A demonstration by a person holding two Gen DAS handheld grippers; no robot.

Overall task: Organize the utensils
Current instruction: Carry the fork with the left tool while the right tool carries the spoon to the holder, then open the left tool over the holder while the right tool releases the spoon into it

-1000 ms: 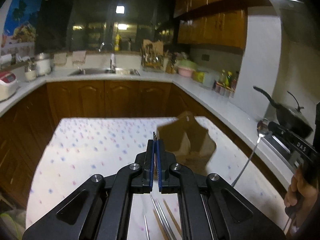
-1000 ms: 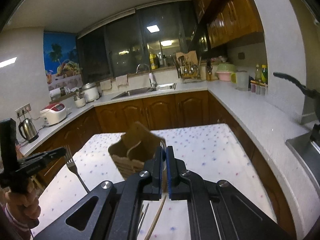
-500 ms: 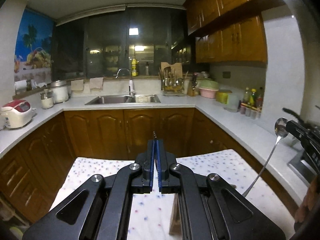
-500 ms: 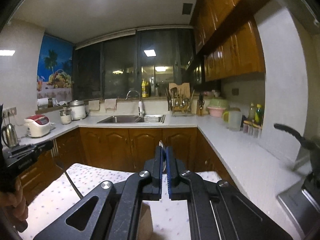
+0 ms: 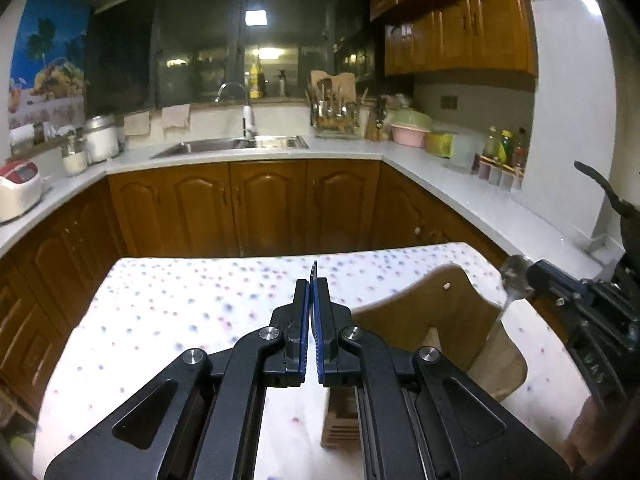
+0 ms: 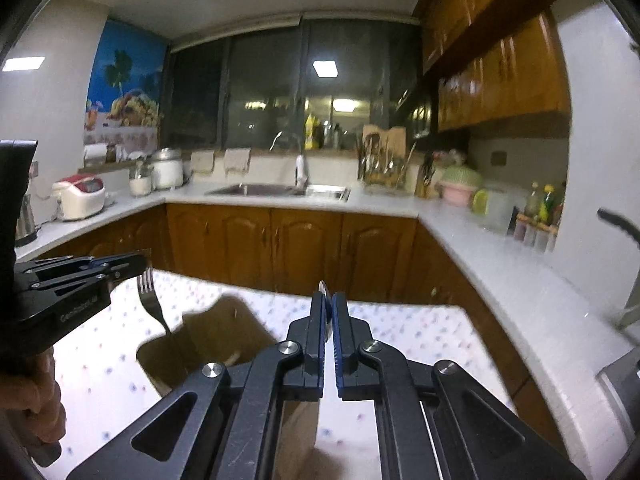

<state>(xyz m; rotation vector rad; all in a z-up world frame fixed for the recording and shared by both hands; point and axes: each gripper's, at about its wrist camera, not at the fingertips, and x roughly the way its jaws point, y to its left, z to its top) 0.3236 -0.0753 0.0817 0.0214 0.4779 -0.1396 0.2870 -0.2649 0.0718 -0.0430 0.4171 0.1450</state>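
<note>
My left gripper (image 5: 311, 284) is shut on a metal fork (image 6: 149, 294). In the right wrist view the fork hangs tines up with its handle down inside the wooden utensil holder (image 6: 208, 336). My right gripper (image 6: 327, 300) is shut on a metal spoon (image 5: 514, 280). In the left wrist view the spoon's bowl is up and its handle reaches down into the same holder (image 5: 444, 320), which stands on the dotted tablecloth (image 5: 180, 312).
A kitchen counter (image 5: 480, 196) with sink (image 5: 236, 144), cutlery rack (image 5: 332, 112), bowls and bottles runs behind and along the right. A rice cooker (image 5: 18, 188) stands at the left. A black pan (image 5: 612, 200) sits at the far right.
Both grippers have tilted back down from the raised view. The holder is again below them, and the fork and spoon now hang with their handles in it.
</note>
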